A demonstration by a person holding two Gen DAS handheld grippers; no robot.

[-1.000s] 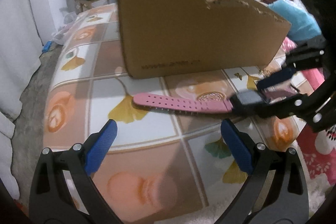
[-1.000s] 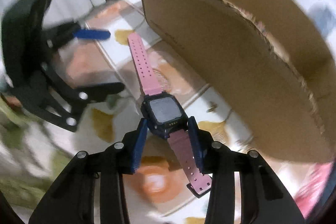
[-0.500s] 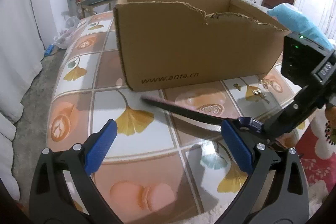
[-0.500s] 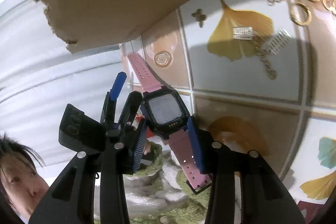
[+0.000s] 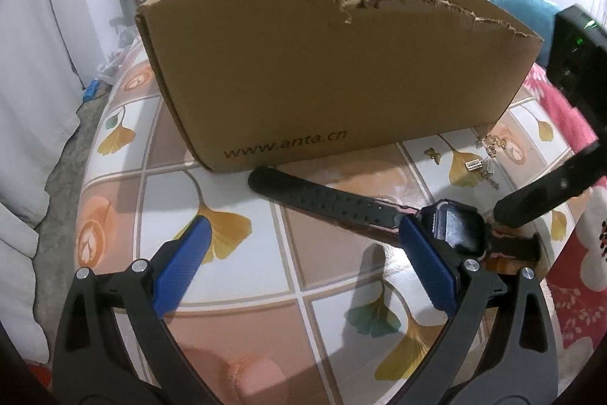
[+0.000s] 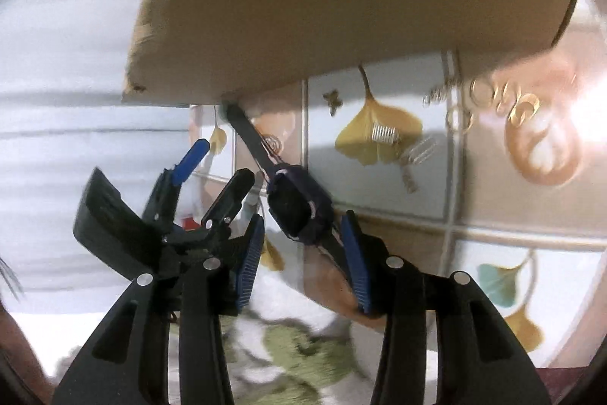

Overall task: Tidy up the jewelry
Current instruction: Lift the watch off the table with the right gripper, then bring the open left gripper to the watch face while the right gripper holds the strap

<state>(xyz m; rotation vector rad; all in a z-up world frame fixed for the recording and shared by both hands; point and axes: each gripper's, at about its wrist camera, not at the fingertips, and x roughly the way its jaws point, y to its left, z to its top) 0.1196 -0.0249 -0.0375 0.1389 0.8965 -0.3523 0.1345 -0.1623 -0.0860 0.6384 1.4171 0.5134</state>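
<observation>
Rubbery and perforated, the watch [image 5: 453,228] strap [image 5: 322,202] shows dark here, its long axis running from the cardboard box's [image 5: 303,63] lower corner across the glossy tiled tabletop [image 5: 235,287] to the right gripper [image 6: 303,245], whose ridged blue pads flank the squarish case, jaws partway apart; whether they press it I cannot tell. The left gripper [image 5: 303,268] gapes wide, empty.
</observation>
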